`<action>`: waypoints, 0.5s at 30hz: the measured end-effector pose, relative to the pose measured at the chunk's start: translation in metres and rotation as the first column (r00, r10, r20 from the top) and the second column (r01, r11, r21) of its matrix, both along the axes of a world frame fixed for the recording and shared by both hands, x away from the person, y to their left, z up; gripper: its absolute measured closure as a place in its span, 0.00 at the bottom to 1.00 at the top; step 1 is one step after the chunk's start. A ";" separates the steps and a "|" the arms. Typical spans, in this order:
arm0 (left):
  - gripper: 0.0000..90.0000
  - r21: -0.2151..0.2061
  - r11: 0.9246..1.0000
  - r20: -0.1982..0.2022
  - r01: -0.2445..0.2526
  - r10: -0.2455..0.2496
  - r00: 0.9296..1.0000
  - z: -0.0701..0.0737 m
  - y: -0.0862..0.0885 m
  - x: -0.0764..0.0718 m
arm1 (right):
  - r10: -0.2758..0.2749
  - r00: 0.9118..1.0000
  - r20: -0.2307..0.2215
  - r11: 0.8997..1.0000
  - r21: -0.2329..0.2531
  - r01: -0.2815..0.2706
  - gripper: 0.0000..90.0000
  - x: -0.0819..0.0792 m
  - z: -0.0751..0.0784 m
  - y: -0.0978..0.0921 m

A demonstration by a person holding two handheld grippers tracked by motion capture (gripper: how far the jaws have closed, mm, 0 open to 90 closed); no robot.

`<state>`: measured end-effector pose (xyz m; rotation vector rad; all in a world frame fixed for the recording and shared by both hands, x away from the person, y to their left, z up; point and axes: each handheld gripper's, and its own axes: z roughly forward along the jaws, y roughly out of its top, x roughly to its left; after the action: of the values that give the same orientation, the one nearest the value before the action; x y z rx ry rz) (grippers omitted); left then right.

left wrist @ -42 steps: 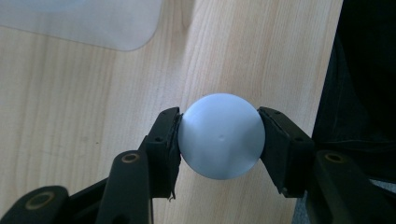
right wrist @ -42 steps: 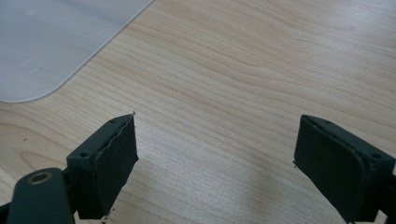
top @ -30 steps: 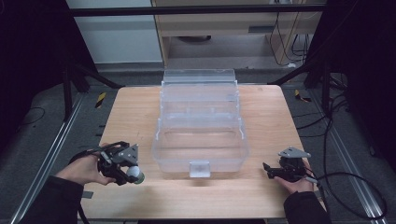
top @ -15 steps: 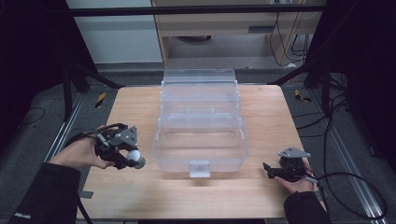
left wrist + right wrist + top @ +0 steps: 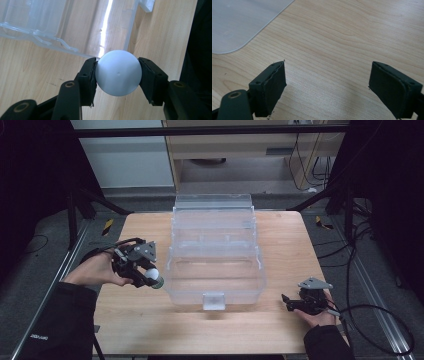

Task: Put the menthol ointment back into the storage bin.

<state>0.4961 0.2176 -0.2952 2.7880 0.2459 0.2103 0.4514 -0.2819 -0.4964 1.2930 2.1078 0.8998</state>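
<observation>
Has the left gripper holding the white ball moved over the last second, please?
Yes. The left gripper with its white ball has moved away from the table's near edge and closer to the clear box.

My high camera sits above my side of the wooden table [image 5: 150, 330] and looks forward and down, far enough back to take in the whole top. My left gripper [image 5: 117, 72] carries a camera looking close along its jaws, the clear plastic box [image 5: 45, 22] just beyond them. My right gripper [image 5: 328, 82] carries another, close over bare wood, a box corner ahead to its left. All three views share the box and tabletop.
</observation>
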 end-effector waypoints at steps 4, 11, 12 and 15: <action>0.56 -0.002 1.000 -0.010 -0.007 0.007 1.000 -0.003 -0.007 0.008 | 0.000 1.000 -0.002 1.000 0.000 0.000 0.16 0.000 0.000 0.000; 0.56 -0.010 1.000 -0.001 0.003 -0.003 1.000 -0.007 -0.014 0.018 | 0.002 1.000 0.000 1.000 -0.003 -0.002 0.16 0.000 0.000 0.000; 0.56 -0.012 1.000 -0.005 -0.001 0.001 1.000 -0.008 -0.017 0.020 | 0.000 1.000 -0.001 1.000 0.002 0.000 0.16 0.000 0.000 0.000; 0.56 -0.009 1.000 0.001 0.008 -0.008 1.000 -0.011 -0.021 0.023 | -0.001 1.000 -0.002 1.000 0.003 0.001 0.16 0.000 0.000 0.000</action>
<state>0.5189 0.1969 -0.3066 2.7793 0.2354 0.2077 0.4516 -0.2820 -0.4965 1.2972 2.1076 0.9023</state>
